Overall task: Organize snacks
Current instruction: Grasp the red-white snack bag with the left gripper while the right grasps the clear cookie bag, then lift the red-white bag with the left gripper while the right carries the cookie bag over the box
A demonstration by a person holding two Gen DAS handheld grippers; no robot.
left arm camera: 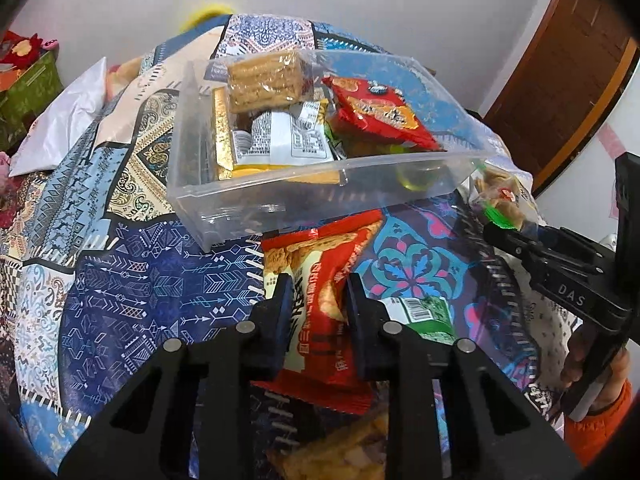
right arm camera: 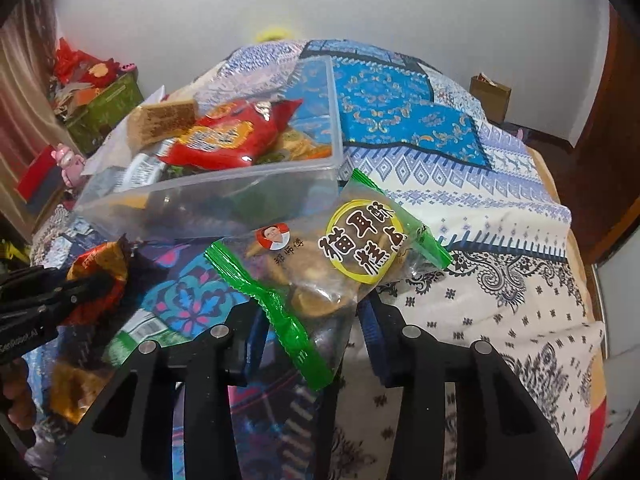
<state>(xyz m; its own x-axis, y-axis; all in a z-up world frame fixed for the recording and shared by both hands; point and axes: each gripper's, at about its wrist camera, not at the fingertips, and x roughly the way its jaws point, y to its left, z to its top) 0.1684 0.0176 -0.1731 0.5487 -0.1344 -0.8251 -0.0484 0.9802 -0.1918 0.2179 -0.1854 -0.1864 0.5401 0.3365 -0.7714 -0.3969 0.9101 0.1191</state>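
Clear bin [left arm camera: 256, 204] is sitting just ahead of both grippers on the quilt [left arm camera: 120, 280], the left gripper [left arm camera: 316, 304] pinching a red packet [left arm camera: 320, 280] lengthwise toward it, the right gripper [right arm camera: 316, 312] clamping a green-edged bag [right arm camera: 320, 256] nearer its corner.

Bin [left arm camera: 256, 200]: on the bed [left arm camera: 132, 280], ahead of me, snacks inside.
Left tool [left arm camera: 316, 304]: around a packet [left arm camera: 320, 280].
Right tool [right arm camera: 312, 320]: around a bag [right arm camera: 320, 264].

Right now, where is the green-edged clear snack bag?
The green-edged clear snack bag is held in the right gripper, just right of the clear plastic bin.
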